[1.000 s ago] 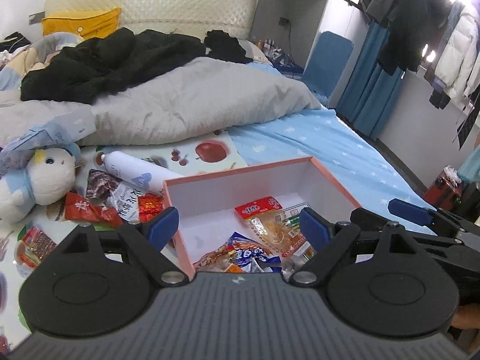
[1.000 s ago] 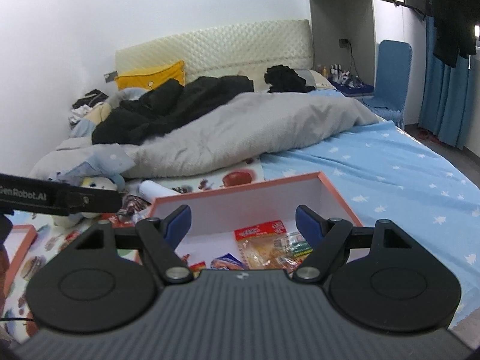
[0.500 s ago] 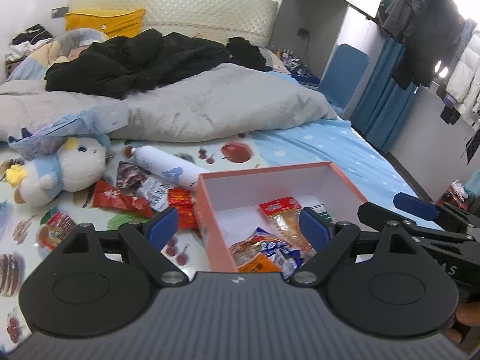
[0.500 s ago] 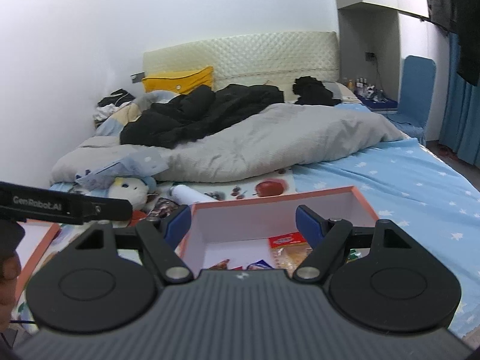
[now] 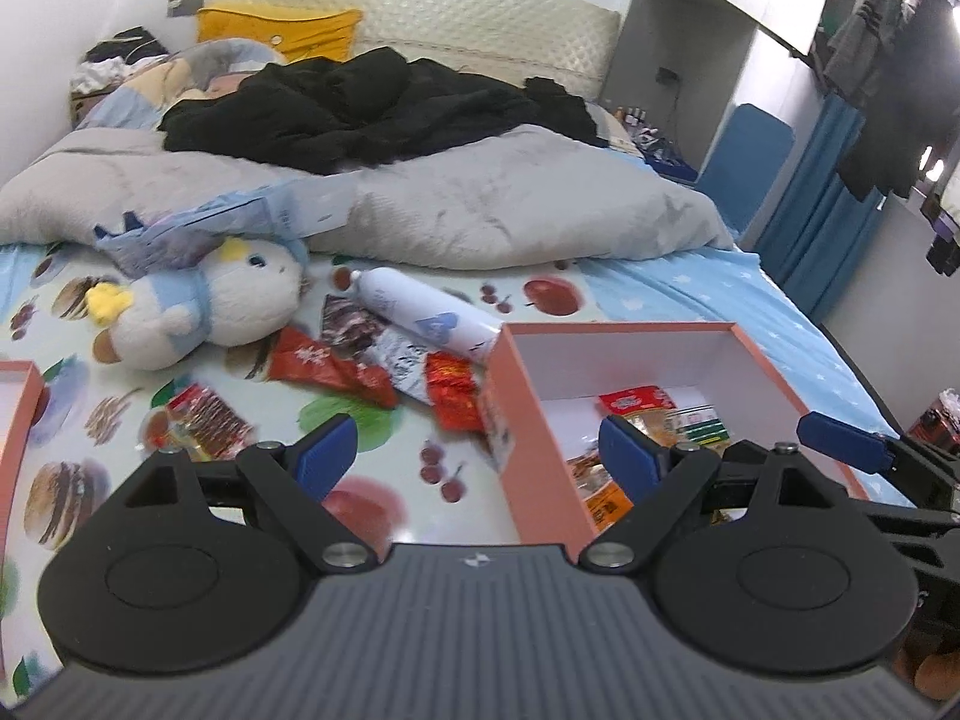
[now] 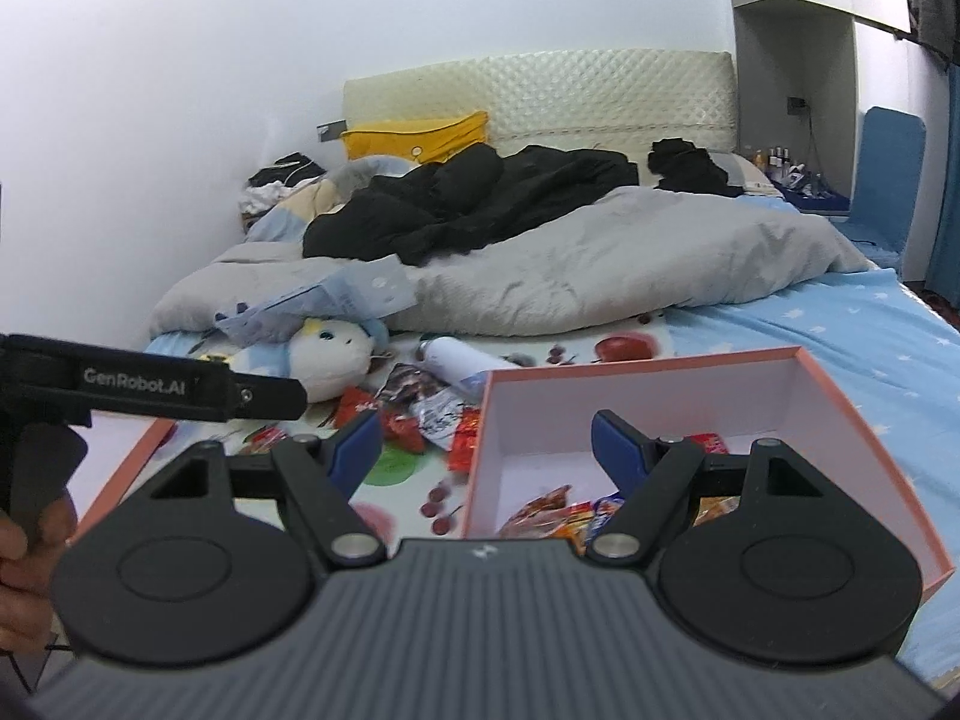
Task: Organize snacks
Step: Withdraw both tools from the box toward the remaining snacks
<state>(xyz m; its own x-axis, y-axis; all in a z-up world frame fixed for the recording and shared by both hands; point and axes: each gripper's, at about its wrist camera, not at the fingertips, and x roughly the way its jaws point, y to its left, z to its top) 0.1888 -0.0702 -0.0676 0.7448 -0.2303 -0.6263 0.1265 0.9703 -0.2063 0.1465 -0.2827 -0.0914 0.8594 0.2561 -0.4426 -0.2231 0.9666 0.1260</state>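
A pink box (image 5: pixel 522 420) with a white inside sits on the bed and holds several snack packets (image 5: pixel 654 414). It also shows in the right wrist view (image 6: pixel 840 396). Loose snack packets (image 5: pixel 360 372) lie on the fruit-print mat left of the box, with one more (image 5: pixel 207 420) nearer me. My left gripper (image 5: pixel 477 459) is open and empty, above the box's left wall. My right gripper (image 6: pixel 486 441) is open and empty, over the box's near left corner. The right gripper's blue fingertip (image 5: pixel 840 441) shows at the right of the left wrist view.
A white bottle (image 5: pixel 420 312) and a plush toy (image 5: pixel 204 312) lie beyond the loose snacks. A second pink box edge (image 5: pixel 24 402) is at far left. A grey duvet (image 5: pixel 480 210) and black clothes (image 5: pixel 360 108) cover the bed's far half.
Both grippers have shifted left, so the box now sits to the right in both views and the loose snacks and plush toy come into fuller view. Both stay open.
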